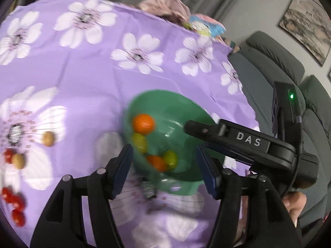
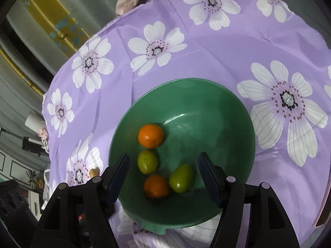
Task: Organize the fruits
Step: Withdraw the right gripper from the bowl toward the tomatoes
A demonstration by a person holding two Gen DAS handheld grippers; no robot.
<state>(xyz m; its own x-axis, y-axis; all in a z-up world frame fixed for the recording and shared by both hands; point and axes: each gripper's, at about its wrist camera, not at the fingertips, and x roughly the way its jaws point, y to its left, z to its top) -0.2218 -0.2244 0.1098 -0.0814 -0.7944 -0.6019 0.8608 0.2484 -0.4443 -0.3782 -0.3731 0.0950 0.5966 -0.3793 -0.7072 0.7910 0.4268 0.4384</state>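
A green bowl [image 1: 182,111] [image 2: 206,95] stands on the purple flowered cloth. It holds two oranges [image 2: 150,135] [image 2: 156,186] and two green fruits [image 2: 147,162] [image 2: 181,178]; they also show in the left wrist view, an orange [image 1: 143,124] among them. My left gripper [image 1: 165,169] is open and empty just above the bowl's near rim. My right gripper [image 2: 164,175] is open and empty over the bowl; in the left wrist view its finger [image 1: 198,129] reaches over the bowl's right rim. On the cloth to the left lie two tan fruits [image 1: 48,138] [image 1: 18,161] and several red fruits [image 1: 14,202].
The table's edge curves round the cloth [image 1: 82,78]. A grey sofa [image 1: 275,62] stands right of the table. Bundled cloth and a colourful packet [image 1: 204,25] lie at the far edge. A tan fruit [image 2: 93,172] shows left of the bowl in the right wrist view.
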